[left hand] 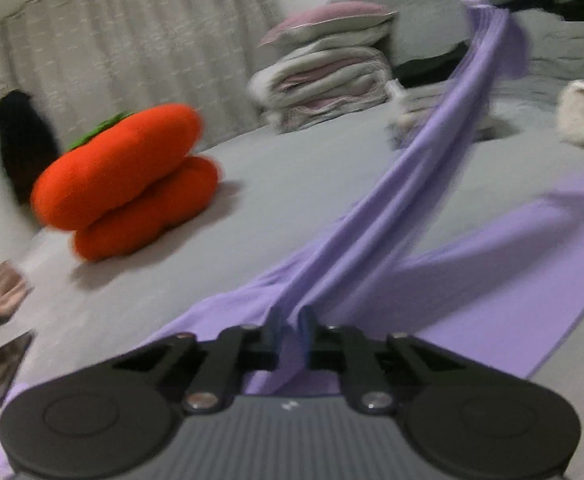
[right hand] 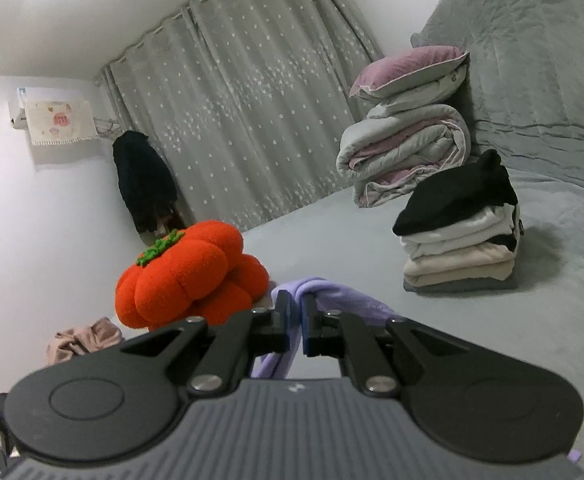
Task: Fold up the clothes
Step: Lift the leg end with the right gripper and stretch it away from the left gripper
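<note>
Item: lilac stretch-fabric garment, stretched above the grey bed. Left hand-held gripper clamped on one end; right hand-held gripper clamped on the other. Risk: thin bunched cloth may slip from the pads under tension, spoiling the fold.

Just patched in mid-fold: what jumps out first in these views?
The bright orange pumpkin cushion on the grey bed, left of centre. Then the purple garment, stretched taut between the left gripper and the right gripper, both clamped on it.
</note>
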### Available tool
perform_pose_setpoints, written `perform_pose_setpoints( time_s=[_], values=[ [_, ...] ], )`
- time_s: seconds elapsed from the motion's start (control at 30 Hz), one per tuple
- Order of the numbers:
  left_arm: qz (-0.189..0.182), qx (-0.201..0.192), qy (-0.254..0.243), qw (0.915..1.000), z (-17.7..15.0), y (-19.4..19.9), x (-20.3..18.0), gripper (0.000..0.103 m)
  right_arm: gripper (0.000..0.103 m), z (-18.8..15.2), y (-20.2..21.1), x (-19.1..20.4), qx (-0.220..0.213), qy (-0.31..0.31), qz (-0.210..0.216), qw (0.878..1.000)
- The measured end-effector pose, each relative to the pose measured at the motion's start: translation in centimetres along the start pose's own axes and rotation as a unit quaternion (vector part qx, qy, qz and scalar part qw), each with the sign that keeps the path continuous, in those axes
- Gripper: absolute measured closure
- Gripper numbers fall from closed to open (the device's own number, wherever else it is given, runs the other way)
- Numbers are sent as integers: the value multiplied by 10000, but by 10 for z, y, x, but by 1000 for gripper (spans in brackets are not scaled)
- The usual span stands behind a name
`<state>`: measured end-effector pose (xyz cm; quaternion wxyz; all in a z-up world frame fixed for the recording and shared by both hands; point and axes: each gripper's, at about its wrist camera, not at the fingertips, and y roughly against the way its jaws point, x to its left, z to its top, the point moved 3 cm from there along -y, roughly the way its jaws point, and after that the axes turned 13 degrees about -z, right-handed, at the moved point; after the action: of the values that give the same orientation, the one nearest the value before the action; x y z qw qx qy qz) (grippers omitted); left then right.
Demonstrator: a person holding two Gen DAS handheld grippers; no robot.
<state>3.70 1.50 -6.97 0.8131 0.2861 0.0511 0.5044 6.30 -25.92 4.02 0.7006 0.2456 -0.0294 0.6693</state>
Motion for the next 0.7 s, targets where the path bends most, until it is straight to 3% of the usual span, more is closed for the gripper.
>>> perform_pose_setpoints(
  time_s=[0.2,0.27,0.37,0.43,0.7],
  values=[
    [511,-317,22,9982,-12,29,23,103,96,-15,0,-9,165,232,-204,9994],
    [314,-421,-39,9986,-16,38,27,103,96,-20,0,-12,223,322,-257,9989],
    [-293,-351,-82,9989,-23,44,26,89,96,-24,3,-14,261,428,-300,9983],
    [-586,-205,-163,9979,-29,43,22,54,96,-24,5,-15,252,464,-313,9981],
    [-706,168,-539,9959,-31,17,4,56,96,-26,7,-11,230,460,-300,9982]
  ],
)
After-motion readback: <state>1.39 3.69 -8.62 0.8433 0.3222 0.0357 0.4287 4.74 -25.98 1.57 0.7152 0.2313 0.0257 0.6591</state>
